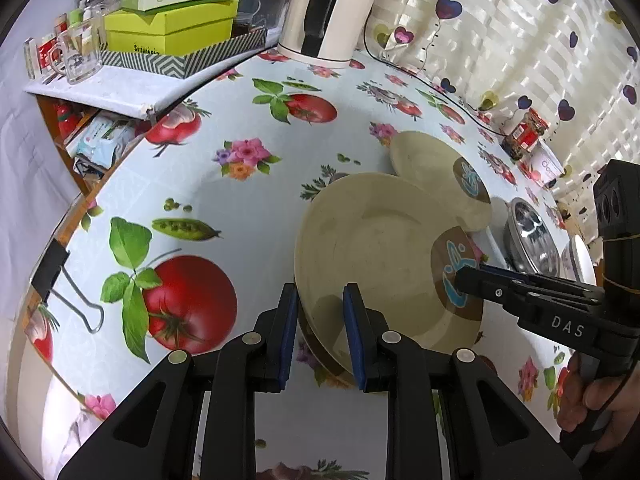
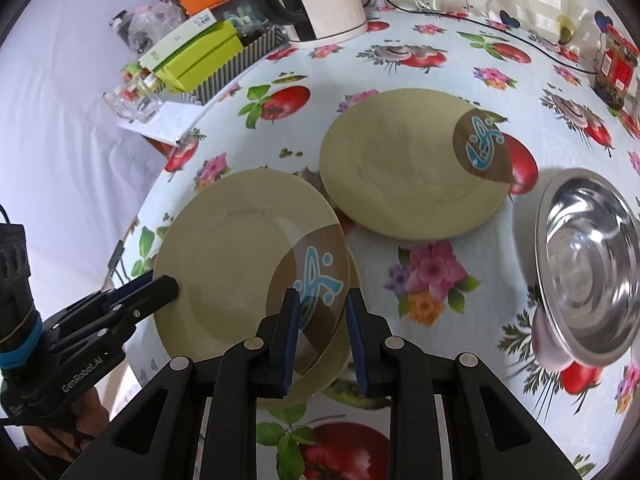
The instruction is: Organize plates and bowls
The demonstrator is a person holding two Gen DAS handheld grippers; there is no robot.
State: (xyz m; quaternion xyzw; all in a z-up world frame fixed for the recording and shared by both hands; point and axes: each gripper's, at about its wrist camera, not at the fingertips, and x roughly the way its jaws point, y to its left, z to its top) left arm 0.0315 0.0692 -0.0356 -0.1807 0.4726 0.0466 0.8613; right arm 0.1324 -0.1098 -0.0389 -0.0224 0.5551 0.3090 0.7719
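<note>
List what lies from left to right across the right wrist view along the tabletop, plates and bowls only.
Held beige plate, gripped at its edges by the left gripper and right gripper → second beige plate lying flat on the tablecloth → steel bowl.

The left gripper (image 1: 321, 334) clamps the near rim of a beige plate (image 1: 372, 248), tilted above the tablecloth (image 1: 224, 128). The right gripper (image 1: 460, 280) grips its far-right rim. Beyond lies a second plate (image 1: 428, 160); a steel bowl (image 1: 532, 236) sits further right.
</note>
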